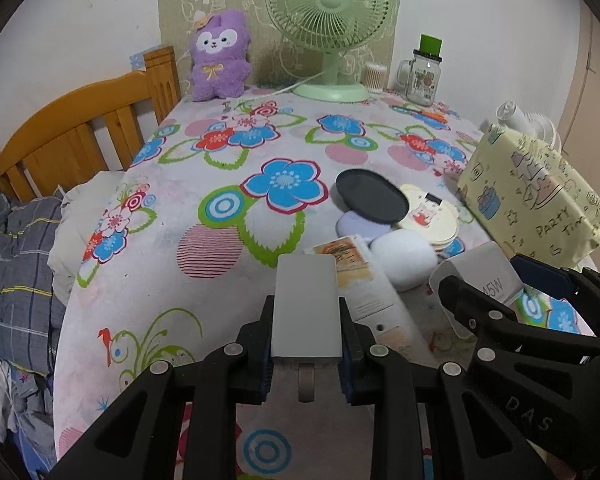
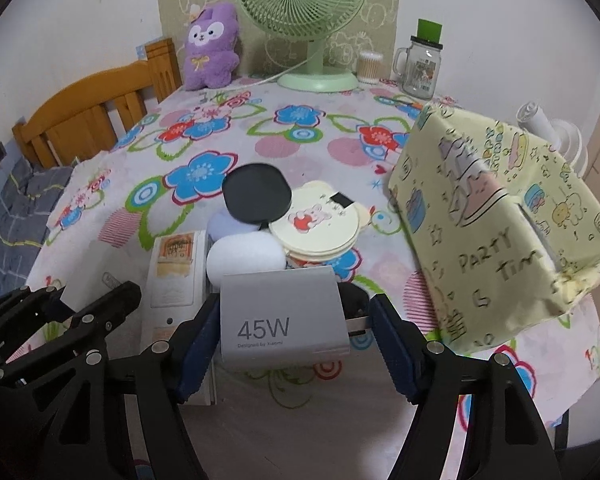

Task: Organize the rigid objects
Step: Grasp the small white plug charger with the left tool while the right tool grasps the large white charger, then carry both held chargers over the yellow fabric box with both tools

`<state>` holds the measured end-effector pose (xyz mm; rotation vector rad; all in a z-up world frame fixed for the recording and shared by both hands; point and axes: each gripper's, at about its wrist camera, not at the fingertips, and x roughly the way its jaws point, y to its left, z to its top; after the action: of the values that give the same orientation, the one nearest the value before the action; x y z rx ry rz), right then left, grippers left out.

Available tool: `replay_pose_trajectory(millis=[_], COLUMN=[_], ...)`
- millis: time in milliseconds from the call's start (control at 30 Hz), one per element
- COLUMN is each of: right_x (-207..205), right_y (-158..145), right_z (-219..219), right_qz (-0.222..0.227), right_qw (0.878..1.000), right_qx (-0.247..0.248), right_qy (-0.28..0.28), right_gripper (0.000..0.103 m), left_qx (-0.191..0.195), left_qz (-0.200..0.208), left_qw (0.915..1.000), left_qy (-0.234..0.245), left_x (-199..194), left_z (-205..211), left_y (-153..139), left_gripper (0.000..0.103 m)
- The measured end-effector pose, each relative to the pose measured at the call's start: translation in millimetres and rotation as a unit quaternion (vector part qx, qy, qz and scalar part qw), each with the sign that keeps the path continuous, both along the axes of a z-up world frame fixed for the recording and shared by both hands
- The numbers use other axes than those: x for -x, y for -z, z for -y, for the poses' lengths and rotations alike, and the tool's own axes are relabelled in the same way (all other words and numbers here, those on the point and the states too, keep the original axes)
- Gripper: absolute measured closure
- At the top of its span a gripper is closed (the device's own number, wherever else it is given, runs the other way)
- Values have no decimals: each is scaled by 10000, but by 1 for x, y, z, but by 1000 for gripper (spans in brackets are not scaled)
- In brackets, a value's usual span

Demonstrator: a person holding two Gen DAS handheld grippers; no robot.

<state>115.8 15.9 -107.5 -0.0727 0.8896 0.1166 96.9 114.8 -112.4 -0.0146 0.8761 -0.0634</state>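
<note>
My left gripper [image 1: 306, 332] is shut on a flat silver metal case [image 1: 305, 306] and holds it above the near part of the flowered table. My right gripper [image 2: 288, 320] holds a grey charger box marked 45W [image 2: 284, 316] between its blue pads; the box also shows in the left wrist view [image 1: 480, 276]. Ahead lies a cluster: a black oval lid [image 2: 257, 198], a cream round tin with a bear picture [image 2: 320, 220], a white puff [image 2: 246, 256], a lilac puff [image 2: 222, 226] and a white printed carton [image 2: 176, 272].
A yellow wrapped "Party Time" box [image 2: 500, 216] stands at the right. At the back stand a green fan [image 2: 304, 12], a purple plush [image 2: 210, 52], a glass jar mug [image 2: 420, 68] and cotton swabs [image 2: 370, 66]. A wooden bed frame [image 1: 80, 132] and bedding lie left.
</note>
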Motion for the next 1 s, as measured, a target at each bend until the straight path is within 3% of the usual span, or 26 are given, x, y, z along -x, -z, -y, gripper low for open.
replay_pose_trajectory(millis=[700,1000], right_x=[8,8], right_y=[-69,-86], right_z=[27,46], right_qz=[419,483], right_qw=[9988,9984], right_qx=[-113,-167], right_qy=[-246,-234], right_gripper=[28,28], left_qx=[-67,8], left_qz=[447,485], left_qw=[9988,9987], left_qy=[-177,-132], left_x=[12,9], left_z=[30,47], left_y=[-69,-84], left_gripper=[78,78])
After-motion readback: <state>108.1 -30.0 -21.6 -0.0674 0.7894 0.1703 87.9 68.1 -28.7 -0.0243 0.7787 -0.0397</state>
